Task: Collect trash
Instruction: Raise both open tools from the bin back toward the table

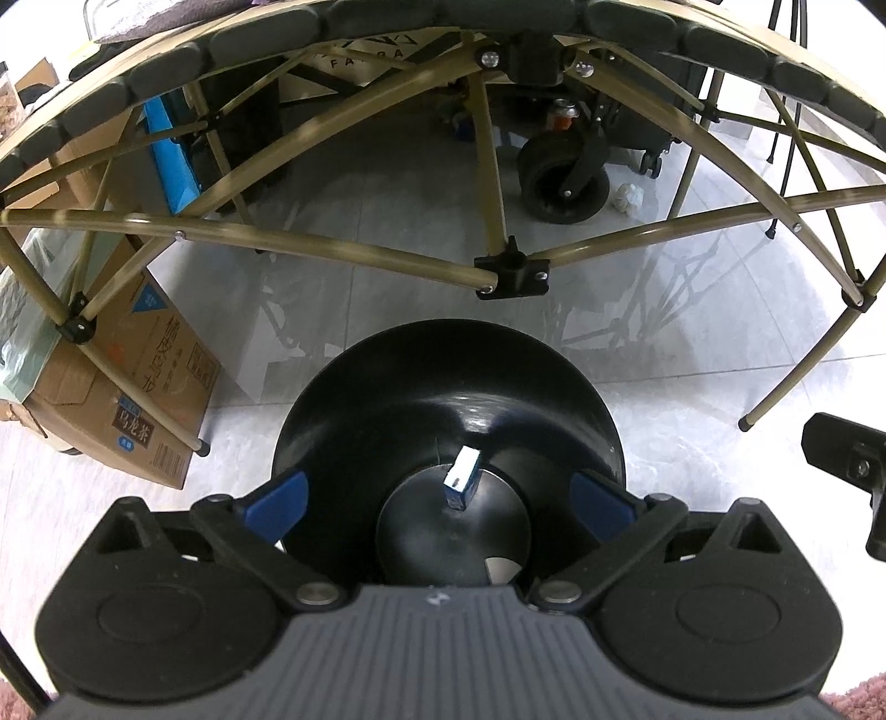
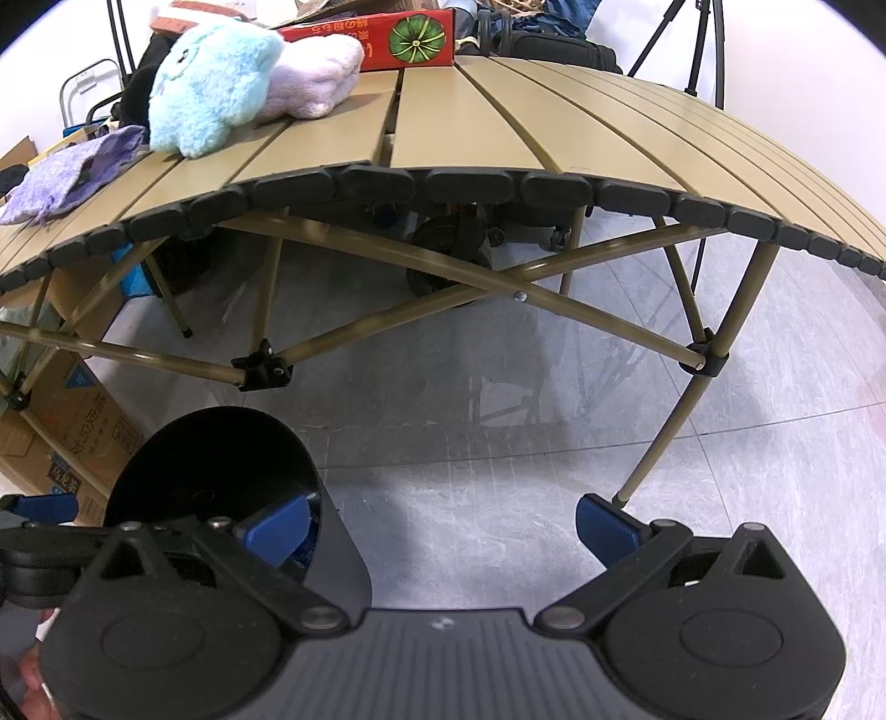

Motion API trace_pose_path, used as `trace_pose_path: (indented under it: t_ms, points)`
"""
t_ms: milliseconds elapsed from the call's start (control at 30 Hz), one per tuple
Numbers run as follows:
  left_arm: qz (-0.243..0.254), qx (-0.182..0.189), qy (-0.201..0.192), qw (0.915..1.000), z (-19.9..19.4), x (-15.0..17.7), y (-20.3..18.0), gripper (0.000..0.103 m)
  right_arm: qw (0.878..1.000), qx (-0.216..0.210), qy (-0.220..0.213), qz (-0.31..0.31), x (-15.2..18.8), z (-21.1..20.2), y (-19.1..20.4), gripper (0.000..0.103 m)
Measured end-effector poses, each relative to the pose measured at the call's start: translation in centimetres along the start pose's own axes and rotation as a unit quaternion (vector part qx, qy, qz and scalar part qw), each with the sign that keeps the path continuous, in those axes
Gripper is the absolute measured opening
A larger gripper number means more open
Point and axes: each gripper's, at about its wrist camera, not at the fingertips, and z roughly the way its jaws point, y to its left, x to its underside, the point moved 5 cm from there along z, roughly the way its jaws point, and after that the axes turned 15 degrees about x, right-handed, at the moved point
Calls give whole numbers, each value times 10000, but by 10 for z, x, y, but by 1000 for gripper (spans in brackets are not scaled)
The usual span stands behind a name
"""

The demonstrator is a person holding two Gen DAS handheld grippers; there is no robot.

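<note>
Table [image 2: 498, 127]: tan slatted folding top across the upper half of the right wrist view; a pale blue plush toy [image 2: 210, 83], a lilac towel [image 2: 315, 77], a purple cloth [image 2: 72, 171] and a red box [image 2: 398, 41] printed with a green pumpkin lie on it at upper left.
Floor [image 1: 387, 221]: glossy grey tiles, filling the middle of both views.
Cardboard box [image 1: 138, 399]: brown, printed, at the left edge of the left wrist view, standing on the floor among the table legs; contents cannot be told.
Trash bin [image 1: 443, 399]: round, black, open-topped, lower centre of the left wrist view, on the floor in front of the table.
Bin contents: one small blue-and-white carton [image 1: 462, 476] lies tilted near the bottom.
Crumpled white paper [image 1: 628, 196]: on the floor at upper right of the left wrist view, beside a black wheel [image 1: 562, 180], well apart from the bin.
Left hand-held gripper [image 1: 443, 490]: jaws spread wide above the bin mouth, holding nothing.
Right hand-held gripper [image 2: 446, 523]: jaws spread wide, empty, over bare floor just right of the bin.
</note>
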Motion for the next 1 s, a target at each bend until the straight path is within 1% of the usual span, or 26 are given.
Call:
trace_pose_path:
  t_ms: [267, 433, 667, 800, 1000]
  points:
    - [-60, 12, -63, 10000, -6, 0, 1, 103, 10000, -40, -34, 19, 0, -3, 1, 103]
    - [-75, -84, -217, 9997, -13, -3, 2, 103, 9998, -131, -98, 73, -2, -10, -1, 103]
    - [-115, -78, -408, 9991, -27, -8, 3, 103, 9991, -272, -254, 202, -5, -23, -6, 103]
    - [-106, -47, -578, 9983, -39, -11, 4, 103, 9989, -287, -286, 244, -6, -25, -8, 103]
    - [-42, -108, -919, 9957, -59, -16, 4, 103, 9980, -384, -420, 278, -7, -31, -6, 103]
